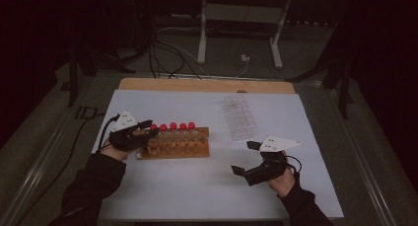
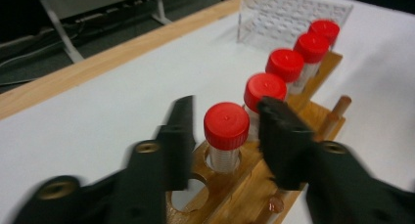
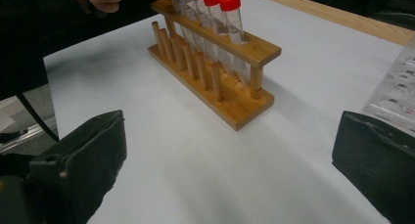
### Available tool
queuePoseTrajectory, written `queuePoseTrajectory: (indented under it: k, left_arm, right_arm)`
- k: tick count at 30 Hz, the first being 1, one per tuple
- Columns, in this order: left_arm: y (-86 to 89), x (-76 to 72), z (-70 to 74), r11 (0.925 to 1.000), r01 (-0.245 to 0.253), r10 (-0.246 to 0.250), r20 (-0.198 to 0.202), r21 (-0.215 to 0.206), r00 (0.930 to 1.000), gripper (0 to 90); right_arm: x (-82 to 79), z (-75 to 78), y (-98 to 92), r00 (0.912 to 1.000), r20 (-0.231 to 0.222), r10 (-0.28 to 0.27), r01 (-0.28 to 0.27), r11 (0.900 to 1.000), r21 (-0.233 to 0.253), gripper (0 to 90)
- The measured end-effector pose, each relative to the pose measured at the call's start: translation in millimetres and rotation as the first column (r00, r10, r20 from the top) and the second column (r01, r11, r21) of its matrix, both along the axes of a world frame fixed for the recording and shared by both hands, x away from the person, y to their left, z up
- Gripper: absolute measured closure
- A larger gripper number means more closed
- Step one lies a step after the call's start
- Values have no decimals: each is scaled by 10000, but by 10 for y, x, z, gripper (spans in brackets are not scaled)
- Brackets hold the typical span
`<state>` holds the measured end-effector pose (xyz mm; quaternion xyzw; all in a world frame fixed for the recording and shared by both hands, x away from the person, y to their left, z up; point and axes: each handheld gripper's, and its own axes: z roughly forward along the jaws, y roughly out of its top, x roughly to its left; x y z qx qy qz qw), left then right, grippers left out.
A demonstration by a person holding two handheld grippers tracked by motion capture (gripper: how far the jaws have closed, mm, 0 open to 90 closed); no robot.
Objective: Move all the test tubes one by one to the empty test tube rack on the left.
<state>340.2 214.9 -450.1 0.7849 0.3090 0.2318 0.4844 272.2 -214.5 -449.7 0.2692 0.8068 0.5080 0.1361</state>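
My left claw is released, its jaws straddling the nearest red-capped tube without touching it; that tube stands upright in the end hole of the wooden rack on the worktop. My right claw hovers spread wide, well apart from the rack.

Black grippers with grey three-cornered plates, trailing cables, dark sleeves

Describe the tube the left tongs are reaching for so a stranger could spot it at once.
On the white table stands a wooden rack holding five red-capped tubes in a row. The one you want is at the rack's left end, between the open left tongs, with an empty hole beside it.
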Motion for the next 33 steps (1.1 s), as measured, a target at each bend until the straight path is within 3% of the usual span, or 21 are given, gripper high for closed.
queuePoseTrajectory:
  k: [5,8,10,13,20,33]
  left_arm:
    - [27,-90,92,10000,67,-67,-51,-72,10000,373]
    - [15,-154,149,9996,197,-203,-325,-181,9993,212]
    - [10,-188,184,9979,623,-632,-560,-173,9964,100]
    - [-22,-242,229,9948,1019,-1018,-764,-25,9919,19]
    - [-77,-440,302,9831,1797,-1817,-654,-345,9812,10]
    - [-143,-779,142,9740,2190,-2208,-278,-582,9749,11]
  right_arm:
    - [-4,8,-15,10000,54,-24,24,10000,31,0]
    - [-5,7,-26,10000,50,-75,75,10000,34,0]
    - [0,-3,-38,9999,17,-122,122,9999,52,0]
    - [-1,-11,-45,9999,-2,-159,159,9999,32,0]
    - [-30,-12,-25,9999,149,-79,78,10000,42,0]
    - [-74,-54,-91,9995,134,-295,293,9994,172,0]
